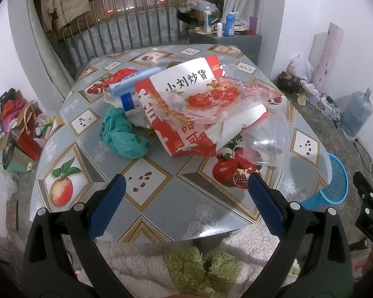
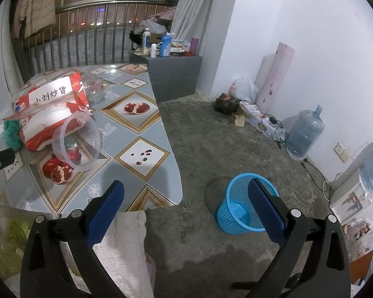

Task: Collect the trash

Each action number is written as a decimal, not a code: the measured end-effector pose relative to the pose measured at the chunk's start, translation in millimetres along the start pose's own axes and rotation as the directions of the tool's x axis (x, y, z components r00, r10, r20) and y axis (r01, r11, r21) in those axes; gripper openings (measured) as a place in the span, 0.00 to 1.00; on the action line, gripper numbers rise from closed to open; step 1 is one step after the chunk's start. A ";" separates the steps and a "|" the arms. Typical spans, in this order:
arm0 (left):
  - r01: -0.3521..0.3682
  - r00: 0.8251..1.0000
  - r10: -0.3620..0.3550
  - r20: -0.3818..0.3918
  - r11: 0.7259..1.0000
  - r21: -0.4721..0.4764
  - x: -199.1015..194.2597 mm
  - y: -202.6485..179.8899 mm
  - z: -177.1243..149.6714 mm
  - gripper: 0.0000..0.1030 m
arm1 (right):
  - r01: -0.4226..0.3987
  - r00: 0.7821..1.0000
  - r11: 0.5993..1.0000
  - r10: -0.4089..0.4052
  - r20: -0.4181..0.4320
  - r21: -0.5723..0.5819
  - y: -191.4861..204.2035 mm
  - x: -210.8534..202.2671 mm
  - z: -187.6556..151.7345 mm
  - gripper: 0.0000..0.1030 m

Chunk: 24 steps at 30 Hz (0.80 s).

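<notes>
A heap of trash lies mid-table: a red and white snack bag (image 1: 186, 114) (image 2: 49, 104), a clear printed plastic bag (image 1: 218, 99), a teal plastic bag (image 1: 121, 134), a blue-capped tube (image 1: 131, 87) and a clear plastic cup (image 1: 268, 144) (image 2: 77, 141) on its side. My left gripper (image 1: 186, 181) is open over the table's near part, short of the heap, holding nothing. My right gripper (image 2: 186, 186) is open and empty, right of the table above the floor. A blue mesh bin (image 2: 246, 203) (image 1: 333, 183) stands on the floor just past its right finger.
The table (image 1: 161, 198) has a fruit-print cover and a fluffy white and green cloth (image 1: 186, 265) at its near edge. A grey cabinet (image 2: 174, 74) with bottles stands behind. Water jugs (image 2: 303, 134), bags and cables line the right wall; boxes clutter the left floor.
</notes>
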<state>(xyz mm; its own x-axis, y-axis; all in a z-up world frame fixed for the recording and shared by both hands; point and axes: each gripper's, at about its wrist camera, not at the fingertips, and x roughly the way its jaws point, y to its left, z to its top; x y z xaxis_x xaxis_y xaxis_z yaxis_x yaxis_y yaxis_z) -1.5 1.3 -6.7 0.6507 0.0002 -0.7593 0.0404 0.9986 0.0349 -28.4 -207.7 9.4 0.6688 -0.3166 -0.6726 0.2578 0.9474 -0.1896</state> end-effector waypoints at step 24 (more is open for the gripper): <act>0.000 1.000 0.000 -0.005 1.000 -0.002 2.8 4.1 -2.7 0.92 | -0.007 1.000 1.000 0.007 0.000 0.001 -3.7 0.1 0.2 0.94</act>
<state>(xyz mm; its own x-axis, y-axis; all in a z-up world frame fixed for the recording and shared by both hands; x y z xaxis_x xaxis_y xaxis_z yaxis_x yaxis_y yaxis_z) -1.6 5.5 -10.4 0.6467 0.0003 -0.7627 0.0390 0.9987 0.0334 -29.1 -211.2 10.2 0.6704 -0.3103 -0.6739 0.2538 0.9495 -0.1847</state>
